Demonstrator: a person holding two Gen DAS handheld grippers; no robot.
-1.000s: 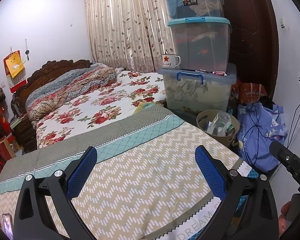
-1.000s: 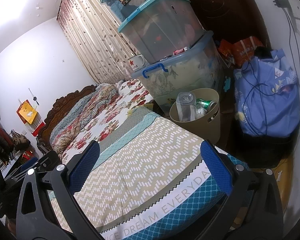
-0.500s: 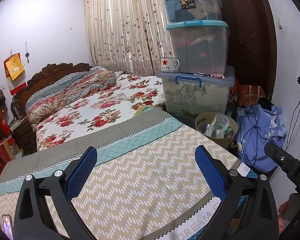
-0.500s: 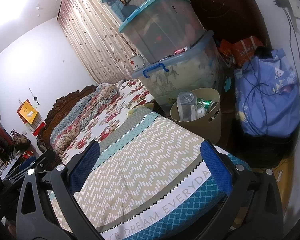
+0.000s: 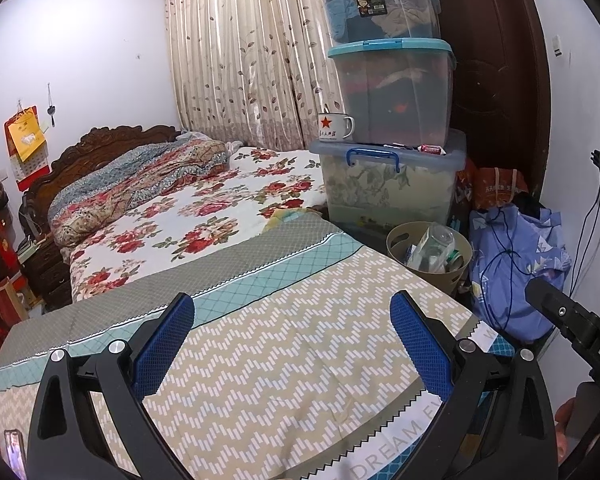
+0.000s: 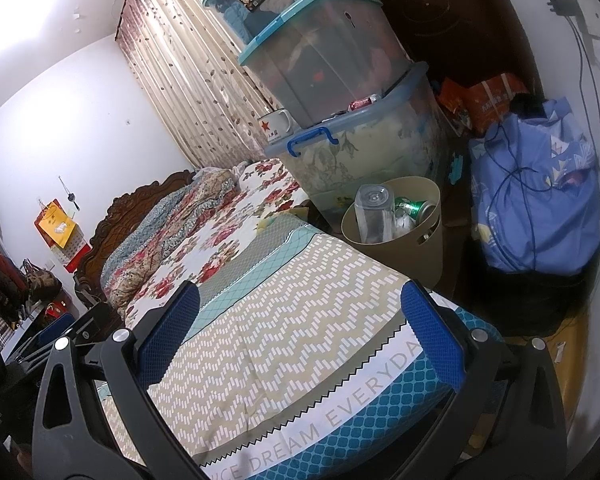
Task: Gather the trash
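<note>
Tan bin (image 6: 416, 240) holds bottle, can; both grippers (image 5: 292, 316) (image 6: 300, 308) spread, empty, barely shifted since earlier.

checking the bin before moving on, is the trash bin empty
No, the trash bin holds a clear plastic bottle and a green can.

Your left gripper (image 5: 292, 340) has eased back and tilted up: the trash bin (image 5: 400, 236) now sits slightly lower right in frame.

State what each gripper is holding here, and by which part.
Nothing is held. The left gripper and the right gripper both have their jaws wide apart, with only the bedspread showing between them.
</note>
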